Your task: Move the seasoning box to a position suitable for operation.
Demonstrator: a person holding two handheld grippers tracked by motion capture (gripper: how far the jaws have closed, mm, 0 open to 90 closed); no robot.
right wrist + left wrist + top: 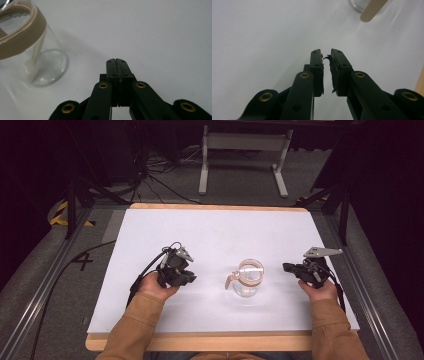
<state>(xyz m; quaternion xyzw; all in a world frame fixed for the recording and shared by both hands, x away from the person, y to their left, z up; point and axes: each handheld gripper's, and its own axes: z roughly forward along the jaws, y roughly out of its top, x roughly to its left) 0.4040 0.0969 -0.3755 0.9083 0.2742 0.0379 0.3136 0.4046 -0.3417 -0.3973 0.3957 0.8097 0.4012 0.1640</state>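
Left gripper (186, 279) on the white table (210, 230), fingers (316, 70) slightly parted, empty. Glass jar (248, 279) stands upright mid-table between both grippers, tan band at rim, stick (373, 9) leaning out toward the left. Right gripper (289, 268) fingers (112, 72) closed together, empty, pointing at jar.

Grey carpet (240, 175), white stand (245, 157), dark room.

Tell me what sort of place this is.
Probably a lab or recording studio set up for manipulation demos: a white-covered table framed by metal rails, loose cables on grey carpet, black curtains behind, and a lone glass jar between the hand-held left gripper and right gripper.
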